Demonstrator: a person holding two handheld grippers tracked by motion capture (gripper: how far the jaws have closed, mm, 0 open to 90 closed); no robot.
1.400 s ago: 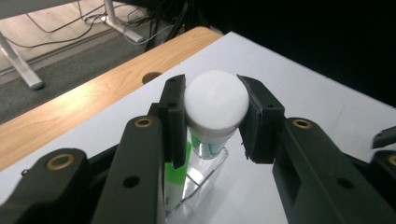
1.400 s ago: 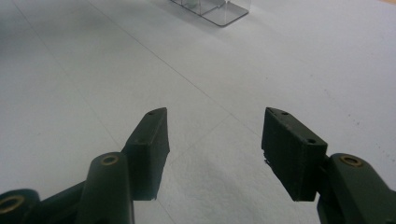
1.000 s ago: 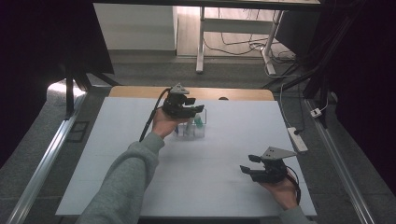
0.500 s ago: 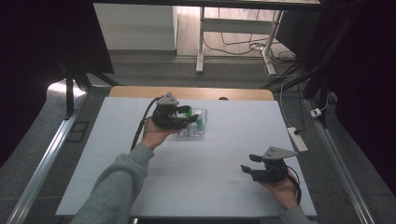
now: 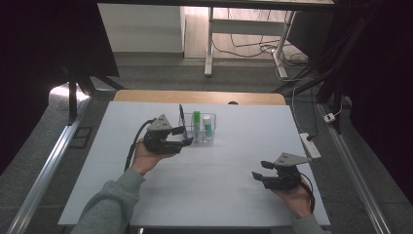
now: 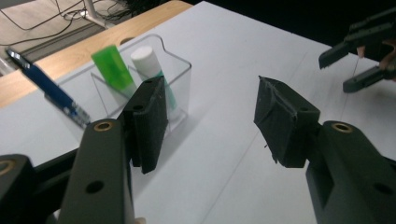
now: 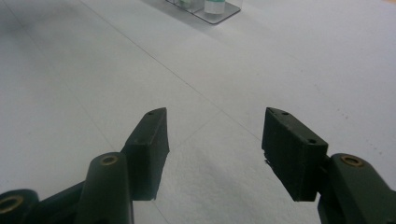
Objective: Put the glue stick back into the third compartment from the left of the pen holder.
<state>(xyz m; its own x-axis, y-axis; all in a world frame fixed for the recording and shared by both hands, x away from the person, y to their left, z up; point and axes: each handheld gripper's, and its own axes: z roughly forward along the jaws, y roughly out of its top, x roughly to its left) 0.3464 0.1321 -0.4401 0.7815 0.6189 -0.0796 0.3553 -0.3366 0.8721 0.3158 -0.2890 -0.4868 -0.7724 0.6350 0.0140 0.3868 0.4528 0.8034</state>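
On the white table (image 5: 204, 195), the clear organizer (image 5: 199, 130) stands at the far middle, holding a blue pen (image 5: 181, 117), green marker (image 5: 196, 121) and white tube (image 5: 207, 126). The left gripper (image 5: 181, 136) has pulled back leftward from it, jaws just widened and empty, which suggests an item was delivered. The right gripper (image 5: 259, 171) waits near right, half-open, empty.

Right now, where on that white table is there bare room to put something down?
Bare patches: between the left gripper and right gripper, and the table's whole near-left part. It is crowded at the clear organizer, which holds a pen, marker and tube.
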